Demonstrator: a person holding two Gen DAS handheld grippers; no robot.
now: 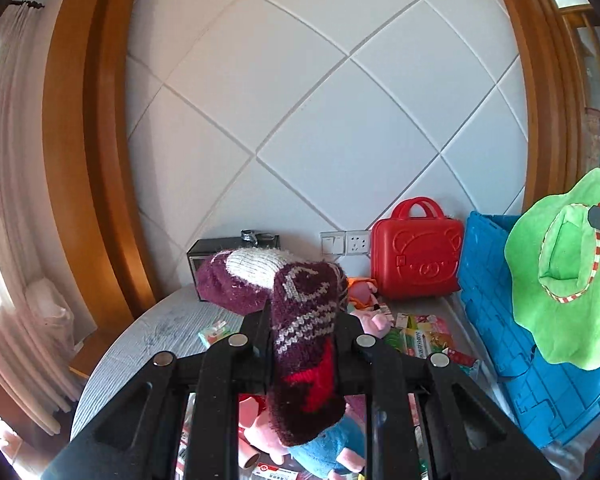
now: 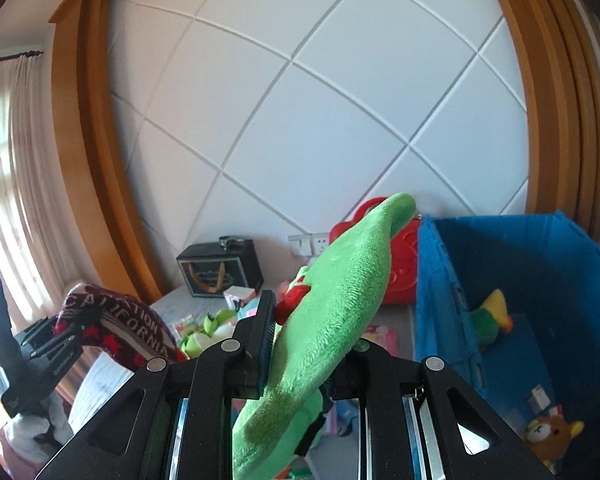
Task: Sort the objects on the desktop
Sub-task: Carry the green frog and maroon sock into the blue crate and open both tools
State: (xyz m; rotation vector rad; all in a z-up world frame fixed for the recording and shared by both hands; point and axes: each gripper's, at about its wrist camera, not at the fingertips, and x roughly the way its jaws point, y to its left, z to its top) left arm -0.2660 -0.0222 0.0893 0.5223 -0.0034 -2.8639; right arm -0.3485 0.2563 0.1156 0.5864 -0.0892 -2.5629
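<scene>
Two handheld grippers are raised above a cluttered grey table (image 1: 172,328), each clamped on soft fabric. The left gripper (image 1: 304,336) pinches a maroon knitted hat (image 1: 308,344) with white lettering and red stars; the hat droops over its jaws. The right gripper (image 2: 304,340) is closed on a floppy green plush hat (image 2: 340,304) trimmed in red and white. Open air lies ahead of both, up to a white wall (image 1: 340,120) with diagonal grooves, framed by curved wooden trim. An open blue crate (image 2: 540,280) stands at the right, holding small plush toys, its near wall close to the green hat. Toys, packets, a red case (image 1: 416,256) and a dark box (image 2: 220,268) crowd the tabletop. Curtains hang at the left.
</scene>
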